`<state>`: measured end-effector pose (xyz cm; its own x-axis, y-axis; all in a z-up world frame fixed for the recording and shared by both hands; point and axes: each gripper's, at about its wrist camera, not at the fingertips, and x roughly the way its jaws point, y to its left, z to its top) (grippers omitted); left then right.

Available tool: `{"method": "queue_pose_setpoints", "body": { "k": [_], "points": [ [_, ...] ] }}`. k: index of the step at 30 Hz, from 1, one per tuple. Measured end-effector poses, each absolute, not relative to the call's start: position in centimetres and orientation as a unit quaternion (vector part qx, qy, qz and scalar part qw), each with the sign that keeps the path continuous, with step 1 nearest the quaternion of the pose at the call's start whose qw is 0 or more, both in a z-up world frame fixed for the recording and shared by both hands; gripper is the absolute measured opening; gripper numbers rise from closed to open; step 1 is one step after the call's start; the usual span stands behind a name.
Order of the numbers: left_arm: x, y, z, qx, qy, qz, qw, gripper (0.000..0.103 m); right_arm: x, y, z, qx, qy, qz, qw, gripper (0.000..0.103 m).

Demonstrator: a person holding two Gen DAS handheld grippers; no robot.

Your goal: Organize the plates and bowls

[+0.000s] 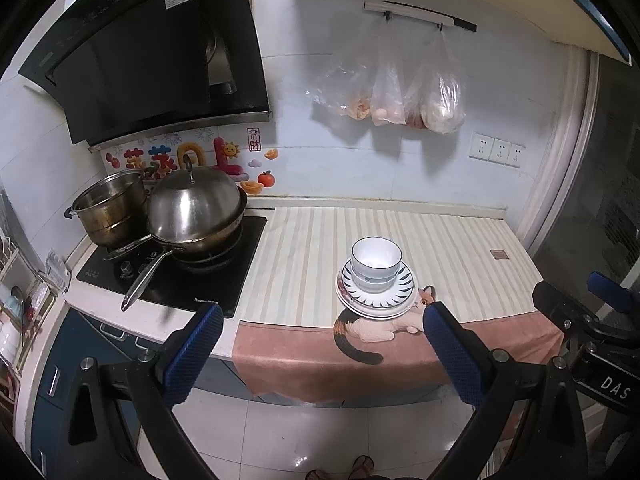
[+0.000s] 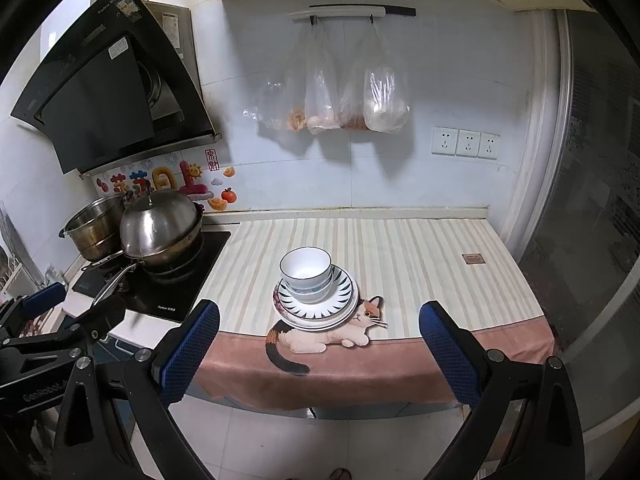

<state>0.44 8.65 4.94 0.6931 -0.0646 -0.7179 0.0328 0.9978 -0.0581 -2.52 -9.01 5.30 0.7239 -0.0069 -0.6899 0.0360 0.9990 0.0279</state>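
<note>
Right wrist view: bowls (image 2: 306,270) nest on stacked plates (image 2: 316,306) mid-counter (image 2: 420,256), near its front edge. Both grippers (image 2: 319,336) (image 1: 323,338) hang back, fingers apart, empty. Glazed ceramic is likely heavy, slippery and breakable; rims offer the surest hold.

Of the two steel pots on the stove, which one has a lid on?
The wok-style pan with the long handle, nearer the striped mat, carries a domed lid. The taller stockpot behind it, by the wall, stands open.

Left gripper (image 1: 322,352) and right gripper (image 2: 320,350): black frames, silver screws, blue textured finger pads (image 2: 190,354); white lettering marks one body.
</note>
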Motion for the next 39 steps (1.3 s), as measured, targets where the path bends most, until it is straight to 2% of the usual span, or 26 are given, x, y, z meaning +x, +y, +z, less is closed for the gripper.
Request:
{"method": "queue_pose_setpoints", "body": {
  "k": [39],
  "points": [
    [-0.2, 9.0, 5.2, -0.027, 0.390, -0.025, 0.920, 0.103, -1.9, -10.4, 5.5, 0.015, 0.373, -0.003, 0.928, 0.102]
  ]
}}
